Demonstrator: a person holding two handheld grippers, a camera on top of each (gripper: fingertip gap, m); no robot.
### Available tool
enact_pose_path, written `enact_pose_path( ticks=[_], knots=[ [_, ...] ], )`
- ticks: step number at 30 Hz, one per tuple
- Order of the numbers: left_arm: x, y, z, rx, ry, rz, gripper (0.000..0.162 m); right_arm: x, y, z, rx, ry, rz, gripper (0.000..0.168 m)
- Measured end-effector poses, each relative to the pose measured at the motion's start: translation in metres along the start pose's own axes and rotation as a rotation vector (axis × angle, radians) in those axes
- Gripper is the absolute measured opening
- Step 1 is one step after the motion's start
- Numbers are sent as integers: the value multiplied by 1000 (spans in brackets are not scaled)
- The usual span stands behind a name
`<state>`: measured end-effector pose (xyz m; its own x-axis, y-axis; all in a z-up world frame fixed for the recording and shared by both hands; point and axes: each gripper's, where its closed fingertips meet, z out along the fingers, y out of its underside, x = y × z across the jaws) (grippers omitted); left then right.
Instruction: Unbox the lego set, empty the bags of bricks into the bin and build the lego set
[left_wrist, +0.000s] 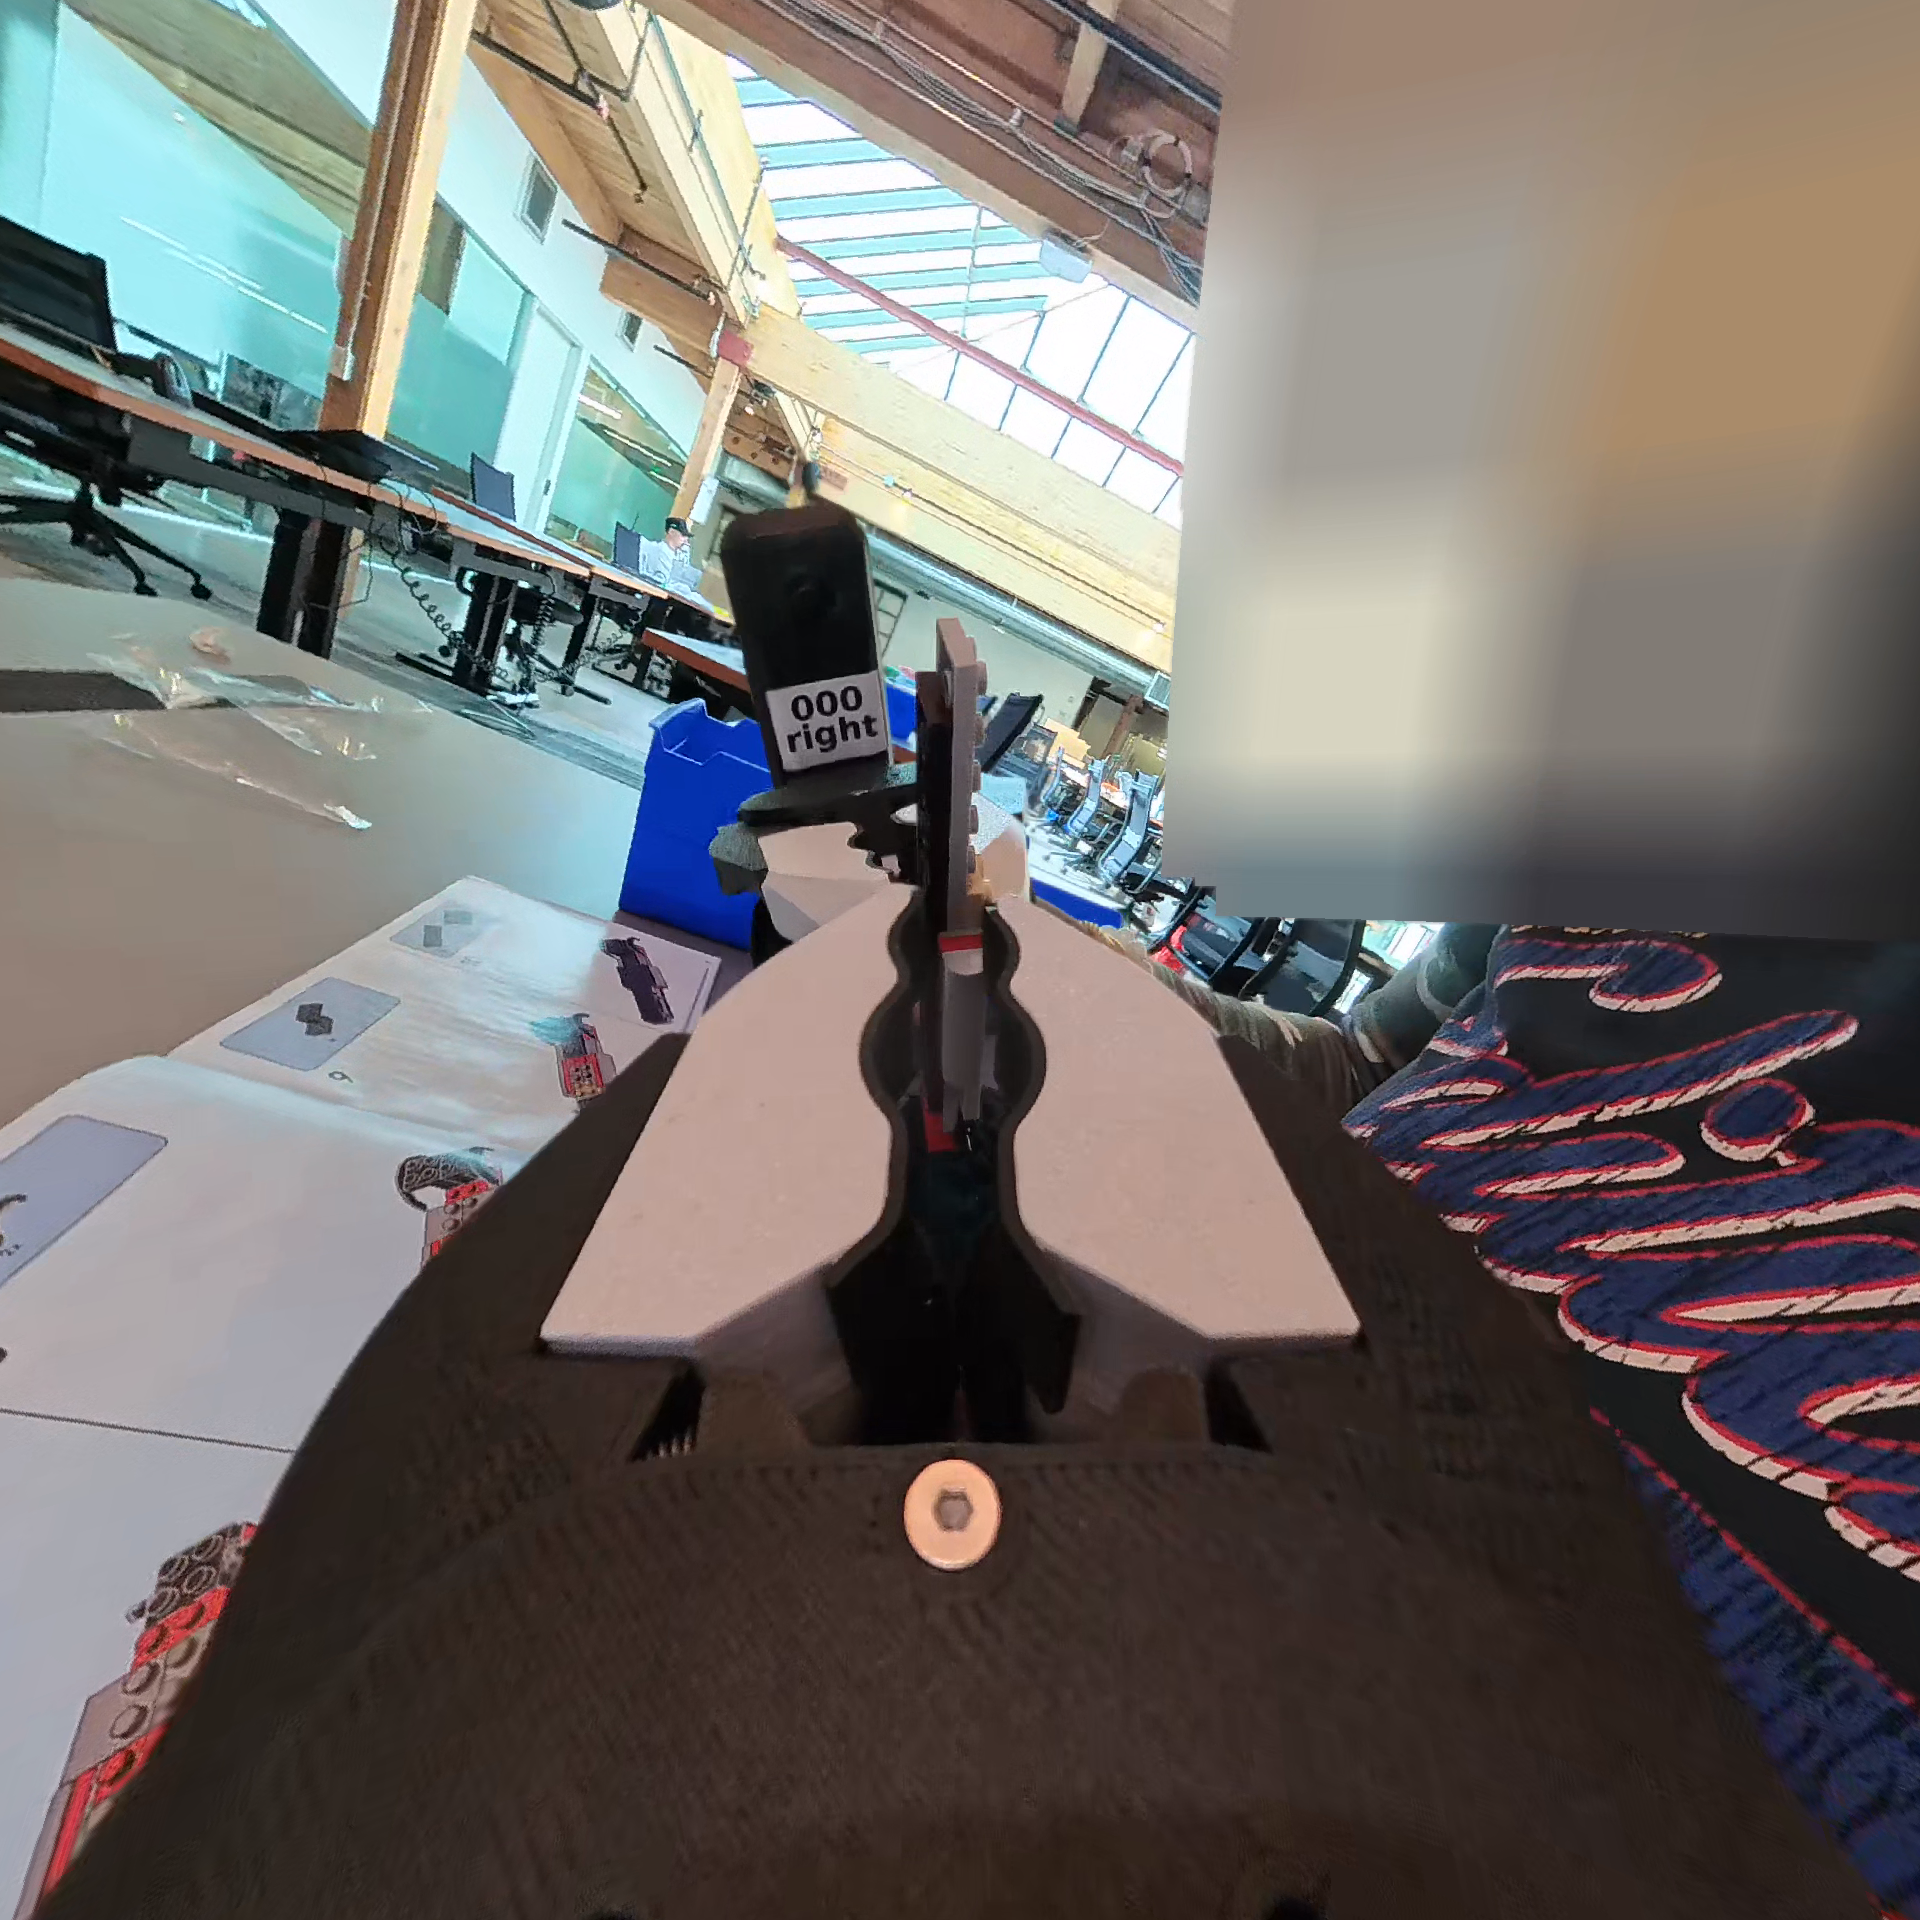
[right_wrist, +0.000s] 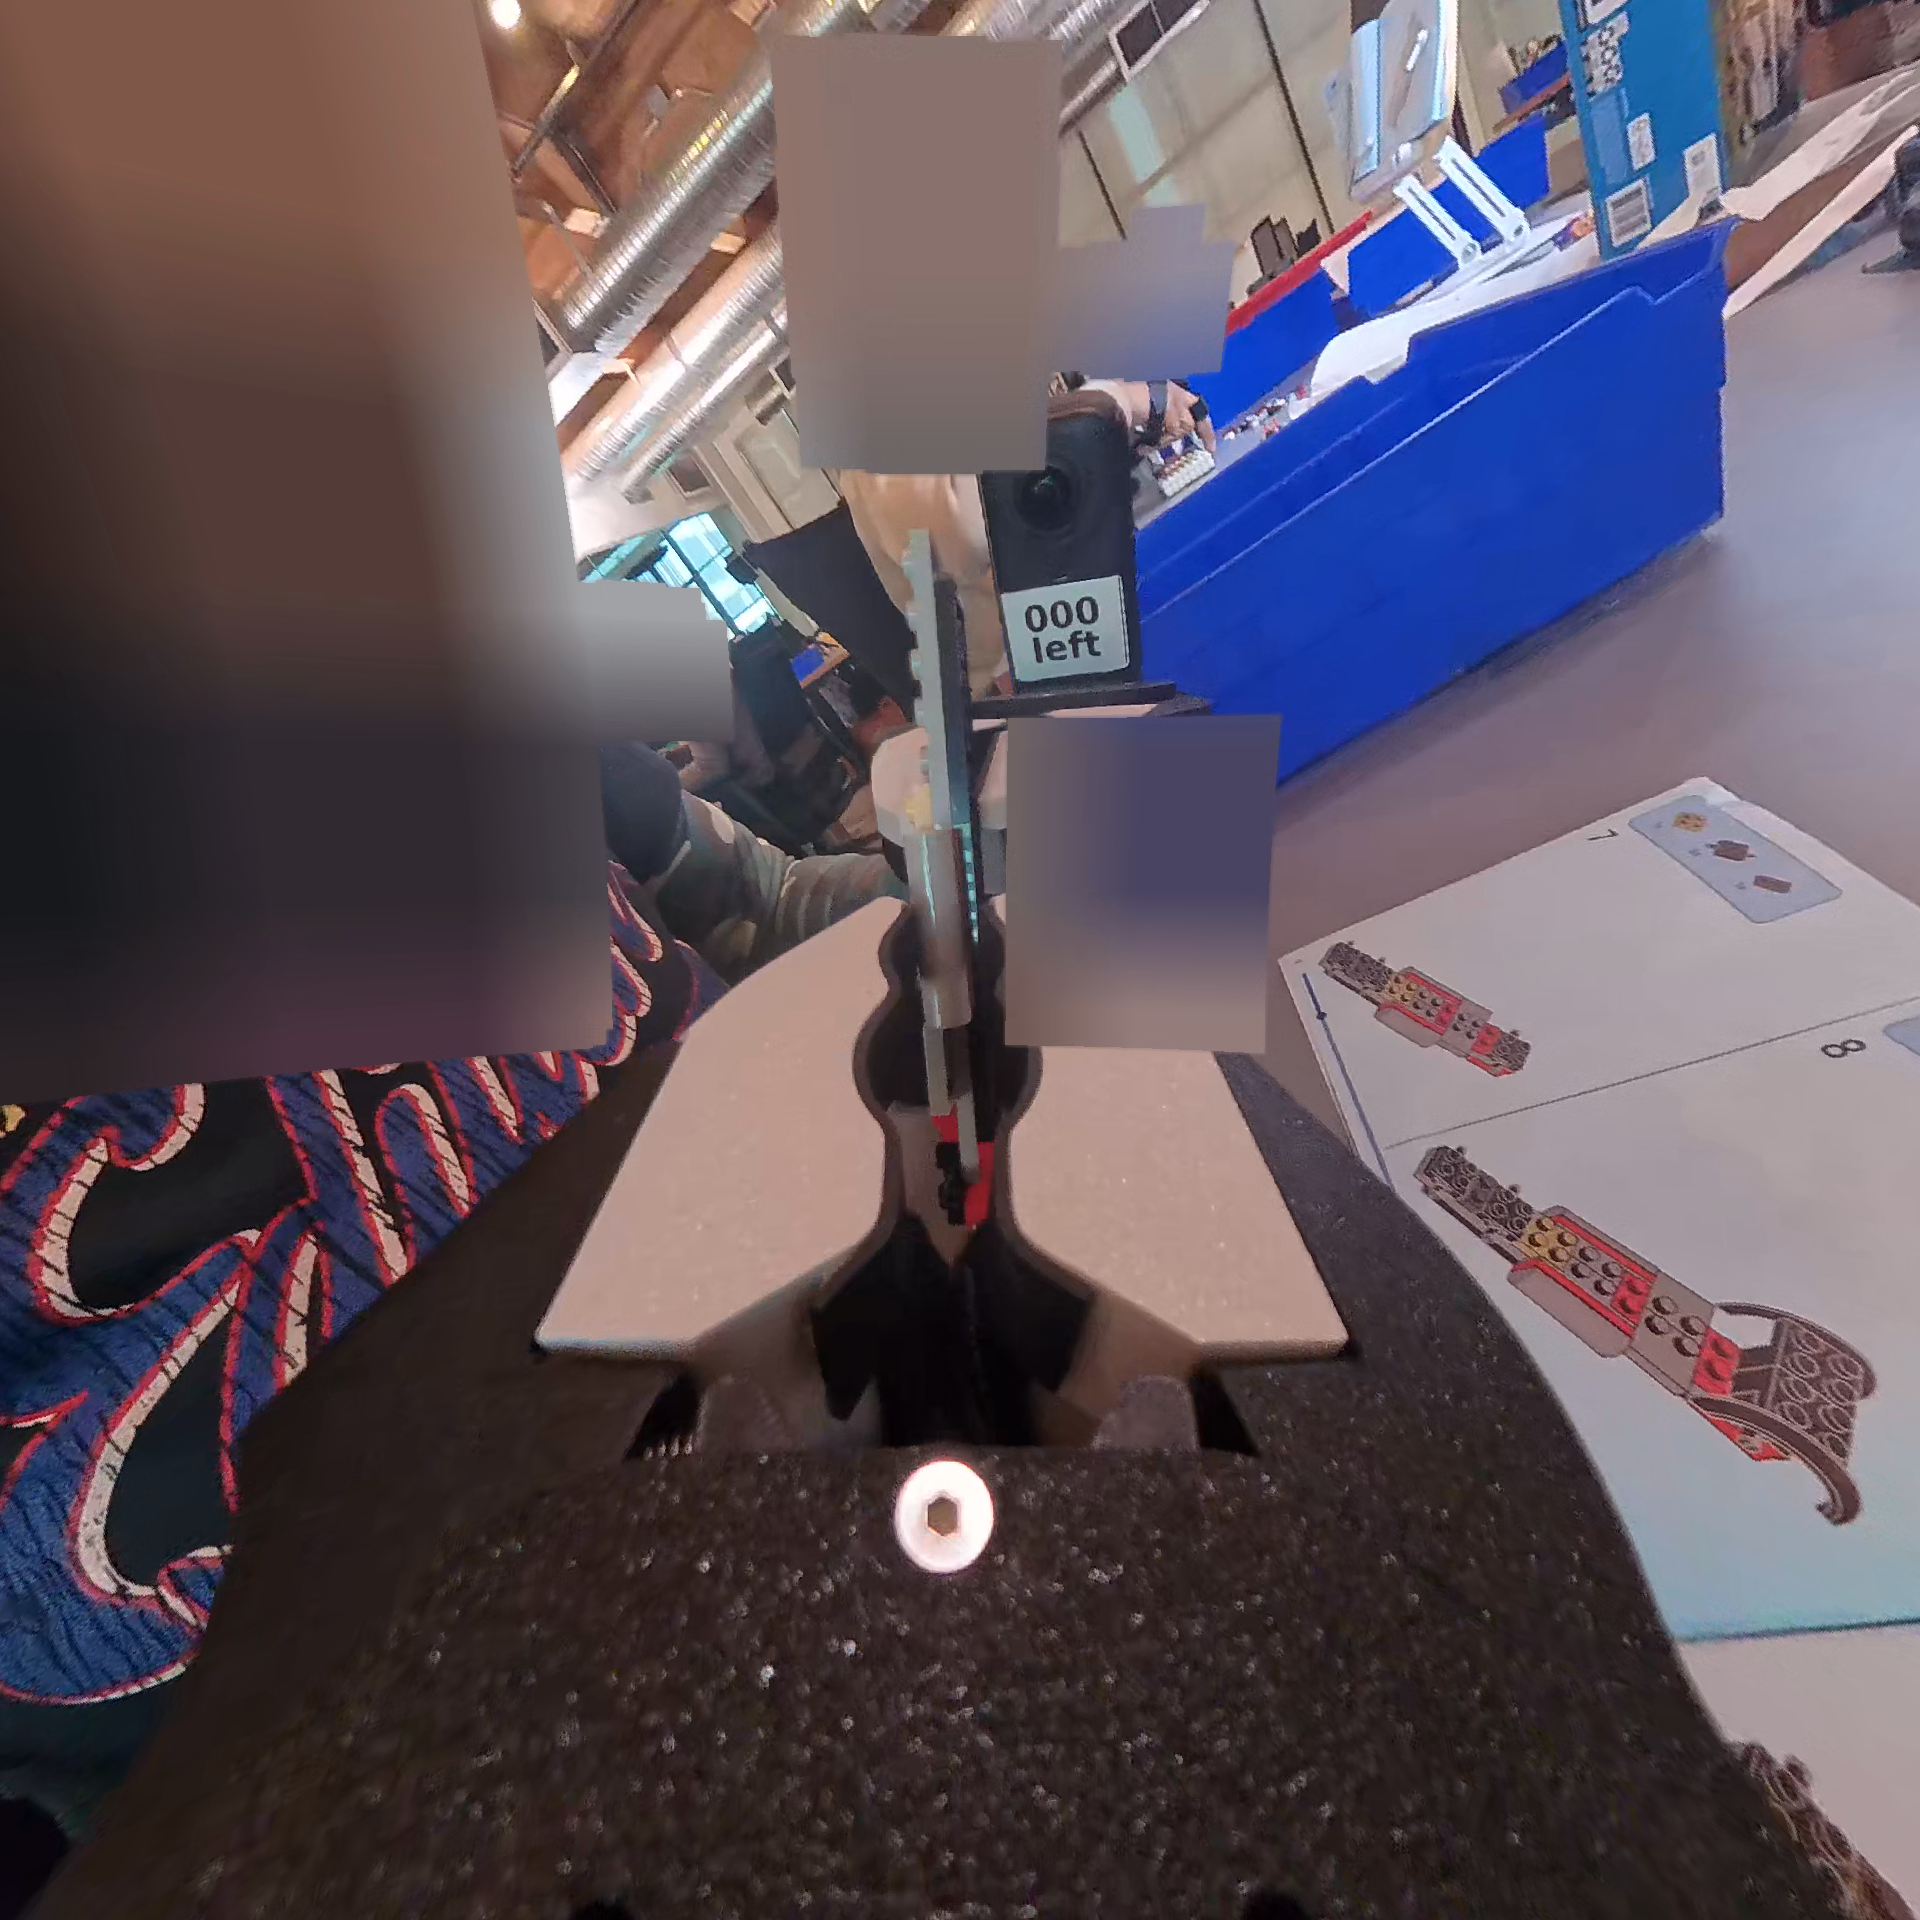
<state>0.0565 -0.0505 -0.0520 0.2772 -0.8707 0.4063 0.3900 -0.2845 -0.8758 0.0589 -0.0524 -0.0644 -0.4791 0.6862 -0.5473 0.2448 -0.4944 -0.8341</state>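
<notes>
Both grippers, left gripper (left_wrist: 951, 940) and right gripper (right_wrist: 940, 935), are seen with fingers closed narrow on 1 flat lego assembly (left_wrist: 948, 790), held edge-on between them above the desk (left_wrist: 260, 831). An instruction booklet (right_wrist: 1662, 1195) lies open beneath, near a blue bin (right_wrist: 1455, 499) farther off.

Blue bin (right_wrist: 1455, 540), grey/red/blk lego assembly (left_wrist: 951, 831) (thin), white instr. booklet (right_wrist: 1662, 1143)

Edge-on grey-red lego assembly (left_wrist: 951, 821), aloft
</notes>
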Motion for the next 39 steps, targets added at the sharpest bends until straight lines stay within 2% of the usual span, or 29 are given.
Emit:
enact_pose_path(
  ticks=[5, 9, 10, 12, 15, 17, 19, 23, 25, 26, 27, 33, 39],
  knots=[
    [3, -4, -2, 14, 5, 31, 10, -1, -3, 4, 49, -6, -17, 10],
    [0, -6, -2, 22, 19, -36, 10, 1, -6, 4, 72, 28, -79, 10],
    [-2, -6, -2, 17, 15, -62, 12, 1, -7, 3, 75, 30, -86, 10],
    [-8, -5, -3, 2, -3, -96, 27, 1, -6, 4, 70, 34, -89, 10],
    [-8, -3, -5, -18, -2, -89, 28, 1, -4, 6, 72, 33, -93, 10],
    [-9, -3, -6, -34, -7, -77, 41, 0, -6, 4, 97, 27, -87, 10],
    [-9, -6, -8, -28, -10, -67, 45, 0, -9, 0, 120, 34, -82, 10],
    [-5, 10, -2, -119, 3, -41, 40, 2, -8, -2, 111, 61, -90, 10],
    [-2, 17, 4, -151, 5, -4, 26, 2, -6, 0, 96, 70, -95, 10],
    [-3, 18, 5, -151, -8, 27, 13, 3, -5, 1, 89, 76, -99, 10],
    [-3, 18, 5, -147, -23, 58, 11, 3, -5, 0, 95, 82, -101, 10],
    [-1, 21, 4, -153, -46, 139, 11, 1, -2, 2, 89, 93, -100, 10],
    [-3, 23, 4, -159, -65, 107, 11, 4, -1, 0, 84, 116, -107, 10]
  ],
)
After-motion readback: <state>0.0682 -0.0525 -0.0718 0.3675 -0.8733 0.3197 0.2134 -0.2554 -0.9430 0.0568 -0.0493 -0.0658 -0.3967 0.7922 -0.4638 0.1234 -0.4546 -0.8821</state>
